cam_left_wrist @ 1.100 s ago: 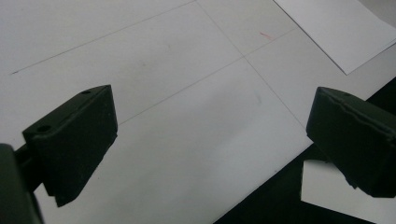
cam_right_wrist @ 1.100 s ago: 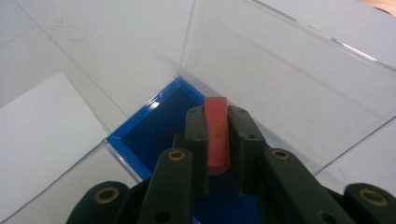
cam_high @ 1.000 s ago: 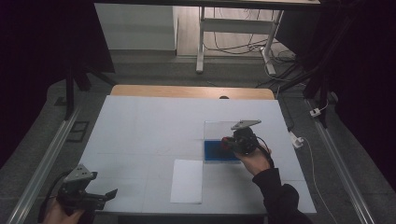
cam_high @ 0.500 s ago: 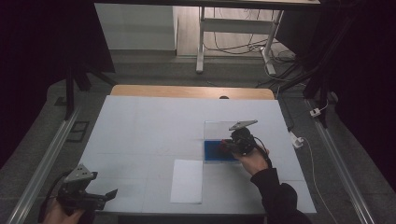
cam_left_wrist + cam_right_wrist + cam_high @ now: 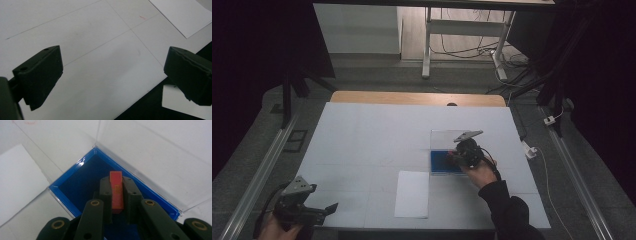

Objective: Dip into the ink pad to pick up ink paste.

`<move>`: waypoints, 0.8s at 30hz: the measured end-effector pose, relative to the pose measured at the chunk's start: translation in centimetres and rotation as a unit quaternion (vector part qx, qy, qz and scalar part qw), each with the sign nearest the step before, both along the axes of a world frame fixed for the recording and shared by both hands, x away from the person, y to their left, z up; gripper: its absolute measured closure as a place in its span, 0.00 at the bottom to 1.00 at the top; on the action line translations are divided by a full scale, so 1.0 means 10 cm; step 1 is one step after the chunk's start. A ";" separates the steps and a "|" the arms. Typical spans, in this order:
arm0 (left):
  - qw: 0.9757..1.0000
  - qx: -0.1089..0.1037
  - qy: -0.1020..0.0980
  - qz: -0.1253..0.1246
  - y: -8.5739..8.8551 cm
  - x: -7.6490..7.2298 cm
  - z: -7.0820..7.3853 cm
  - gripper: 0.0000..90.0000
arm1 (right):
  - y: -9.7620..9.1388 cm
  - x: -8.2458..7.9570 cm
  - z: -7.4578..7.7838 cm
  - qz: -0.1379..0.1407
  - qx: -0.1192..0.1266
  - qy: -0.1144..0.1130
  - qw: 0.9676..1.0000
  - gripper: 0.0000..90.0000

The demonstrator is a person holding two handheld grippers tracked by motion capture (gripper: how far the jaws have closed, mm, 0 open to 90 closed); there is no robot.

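My right gripper (image 5: 457, 156) is clamped on a small red card (image 5: 116, 190), holding it edge-up between its 2 jaws over a shallow blue tray (image 5: 75, 183) inside a clear, open-lidded case (image 5: 446, 137) on the right half of the white table (image 5: 372, 135). My left gripper (image 5: 324, 212) hangs at the table's near left corner, jaws wide apart and holding nothing. 1 white paper sheet (image 5: 412, 193) lies flat near the table's near edge, left of the tray.
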State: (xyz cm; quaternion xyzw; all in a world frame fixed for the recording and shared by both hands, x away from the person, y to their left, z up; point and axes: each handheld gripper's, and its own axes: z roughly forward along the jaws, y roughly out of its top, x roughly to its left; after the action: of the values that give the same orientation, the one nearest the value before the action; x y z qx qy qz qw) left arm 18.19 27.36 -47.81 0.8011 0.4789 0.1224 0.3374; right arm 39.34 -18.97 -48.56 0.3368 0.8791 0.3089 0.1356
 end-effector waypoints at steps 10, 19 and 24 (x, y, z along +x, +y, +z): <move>1.000 0.002 0.001 -0.001 0.00 0.01 0.00 0.03 | 0.14 -0.10 0.00 0.011 -0.056 -0.035 0.998 0.89; 1.000 0.003 0.001 -0.001 -0.01 0.01 0.00 0.03 | -0.01 0.00 -0.02 -0.004 0.008 0.008 1.000 0.89; 1.000 0.003 0.001 -0.001 -0.01 0.00 0.00 0.03 | -0.09 0.05 -0.03 -0.015 0.038 0.029 0.999 0.89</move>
State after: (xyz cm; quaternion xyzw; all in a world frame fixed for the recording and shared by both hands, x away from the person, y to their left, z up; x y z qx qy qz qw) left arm 18.24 27.29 -47.83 0.8025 0.4781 0.1229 0.3350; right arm 39.79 -19.86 -48.90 0.3632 0.8652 0.3304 0.1015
